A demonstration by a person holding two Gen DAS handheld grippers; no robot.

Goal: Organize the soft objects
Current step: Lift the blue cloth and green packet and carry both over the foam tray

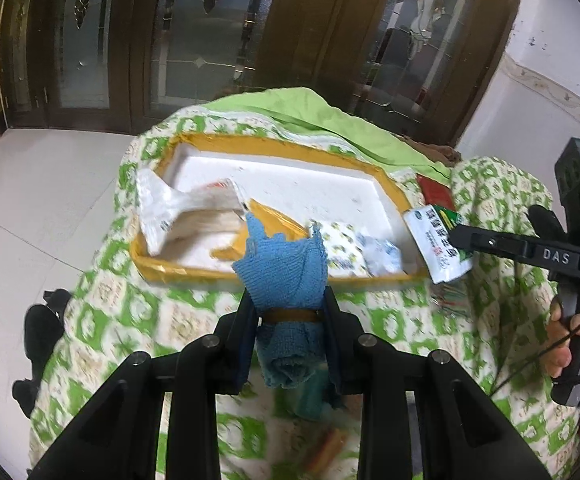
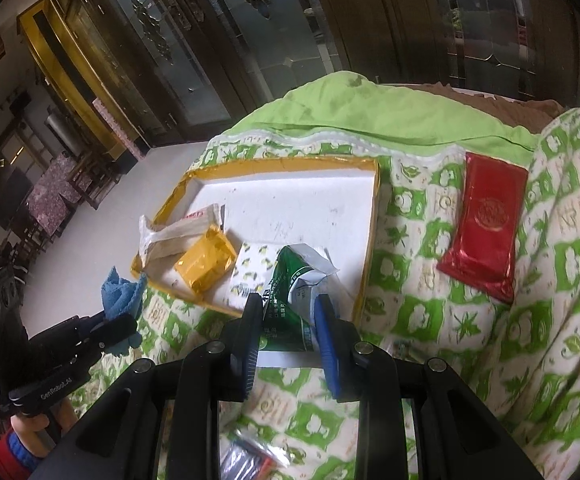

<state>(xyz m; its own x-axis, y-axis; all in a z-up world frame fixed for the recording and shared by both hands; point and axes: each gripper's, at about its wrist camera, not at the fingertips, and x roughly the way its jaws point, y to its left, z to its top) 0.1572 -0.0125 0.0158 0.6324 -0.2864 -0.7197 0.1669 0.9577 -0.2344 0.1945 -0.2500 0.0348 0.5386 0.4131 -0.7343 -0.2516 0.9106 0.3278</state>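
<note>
My left gripper (image 1: 290, 304) is shut on a rolled blue cloth (image 1: 285, 272) bound with a rubber band, held over the near rim of the white foam tray (image 1: 290, 184). My right gripper (image 2: 287, 312) is shut on a green-and-white soft packet (image 2: 294, 276) at the tray's near right corner. In the left wrist view the same packet (image 1: 436, 244) hangs off the right gripper (image 1: 460, 240) beside the tray. Inside the tray (image 2: 302, 196) lie a white plastic bag (image 2: 177, 232), a yellow packet (image 2: 205, 260) and a patterned tissue pack (image 2: 249, 268).
The tray rests on a green-and-white quilt (image 2: 430, 320) spread over a bed. A red packet (image 2: 484, 232) lies on the quilt right of the tray. Another small packet (image 2: 245, 460) sits near the bottom edge. Tiled floor (image 1: 29, 208) and dark wooden doors (image 1: 217, 40) are beyond.
</note>
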